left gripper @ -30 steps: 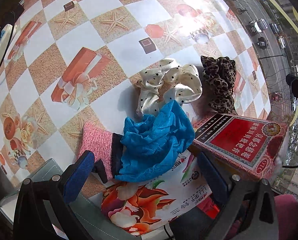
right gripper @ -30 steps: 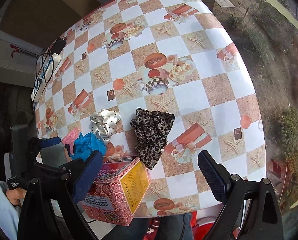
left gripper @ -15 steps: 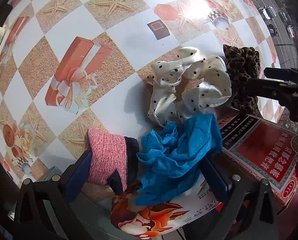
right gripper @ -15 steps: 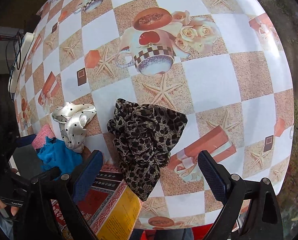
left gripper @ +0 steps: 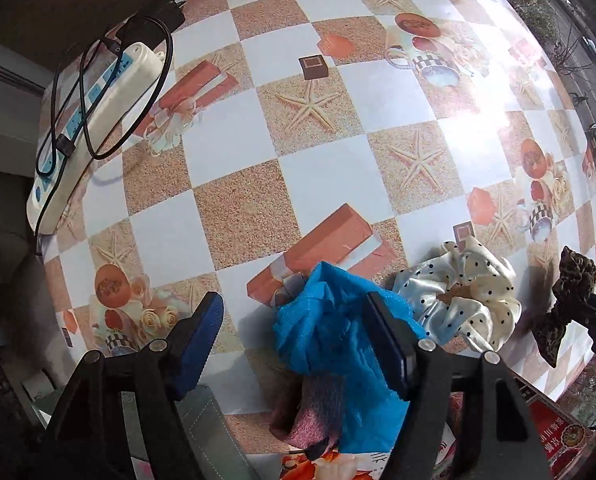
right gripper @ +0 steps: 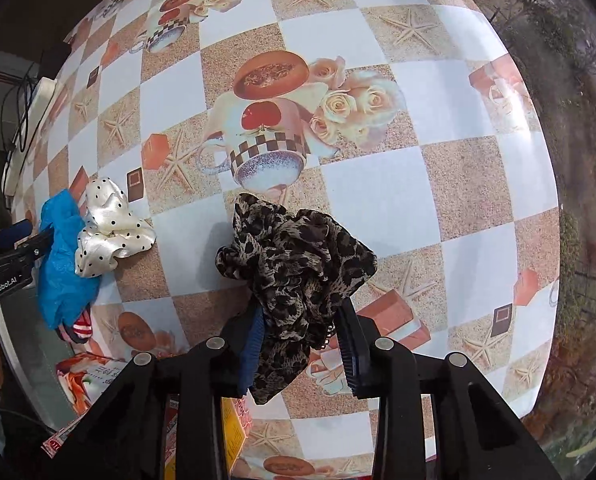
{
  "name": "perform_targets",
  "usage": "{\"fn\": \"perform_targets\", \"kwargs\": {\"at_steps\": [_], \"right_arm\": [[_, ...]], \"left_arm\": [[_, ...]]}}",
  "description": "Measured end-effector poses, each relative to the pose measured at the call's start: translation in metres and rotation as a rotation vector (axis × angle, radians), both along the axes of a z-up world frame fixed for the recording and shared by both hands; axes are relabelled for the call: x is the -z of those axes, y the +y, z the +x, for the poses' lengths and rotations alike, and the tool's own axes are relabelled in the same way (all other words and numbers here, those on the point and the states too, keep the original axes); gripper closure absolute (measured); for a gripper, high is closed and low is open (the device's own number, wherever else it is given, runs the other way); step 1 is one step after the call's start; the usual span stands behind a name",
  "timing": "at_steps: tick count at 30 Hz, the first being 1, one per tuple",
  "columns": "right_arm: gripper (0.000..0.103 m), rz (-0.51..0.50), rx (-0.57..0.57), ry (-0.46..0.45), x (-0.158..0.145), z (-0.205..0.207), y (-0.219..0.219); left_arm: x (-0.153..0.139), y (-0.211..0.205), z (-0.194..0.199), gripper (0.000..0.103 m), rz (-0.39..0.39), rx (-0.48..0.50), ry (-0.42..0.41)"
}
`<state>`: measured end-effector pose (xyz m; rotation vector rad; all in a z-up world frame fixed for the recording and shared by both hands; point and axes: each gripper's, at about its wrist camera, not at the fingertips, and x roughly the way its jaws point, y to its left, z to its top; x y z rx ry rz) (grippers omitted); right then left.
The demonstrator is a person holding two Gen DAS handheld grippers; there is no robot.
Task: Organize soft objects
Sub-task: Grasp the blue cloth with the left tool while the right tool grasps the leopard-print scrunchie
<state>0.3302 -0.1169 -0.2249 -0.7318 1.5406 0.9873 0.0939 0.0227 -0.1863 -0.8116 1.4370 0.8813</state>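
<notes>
The right gripper (right gripper: pixel 302 344) is clamped on the leopard scrunchie (right gripper: pixel 298 264), its two blue pads pressed into the fabric's lower part while the rest bunches up above them over the table (right gripper: pixel 438 200). From the left wrist view the same scrunchie (left gripper: pixel 566 300) shows at the far right, pinched in that gripper's tip. The left gripper (left gripper: pixel 293 340) has its fingers apart and holds nothing; its right finger (left gripper: pixel 386 340) lies against the blue cloth (left gripper: pixel 330 336), which is draped over a pink knit piece (left gripper: pixel 314 412). The dotted white scrunchie (left gripper: pixel 470 292) lies on the table just beside the blue cloth, touching it. A power strip (left gripper: pixel 93 120) with a black cable sits at the far left edge. A red box (left gripper: pixel 558 440) is at the near right corner
</notes>
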Motion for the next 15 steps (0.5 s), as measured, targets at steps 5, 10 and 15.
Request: {"fn": "perform_targets", "kwargs": {"at_steps": [5,10,15], "right_arm": [[0.041,0.002,0.012,0.069,0.007,0.010,-0.014],[0.024,0.013,-0.021,0.037,0.012,-0.001,-0.011],[0.024,-0.032,-0.050,0.014,0.032,-0.017,-0.006]], "left_arm": [[0.007,-0.005,-0.008,0.021,-0.096,-0.069,-0.028],[0.031,-0.024,-0.016,0.021,-0.178,-0.142,-0.005],[0.046,-0.030,-0.012,0.021,-0.193,-0.146,0.008]]}}
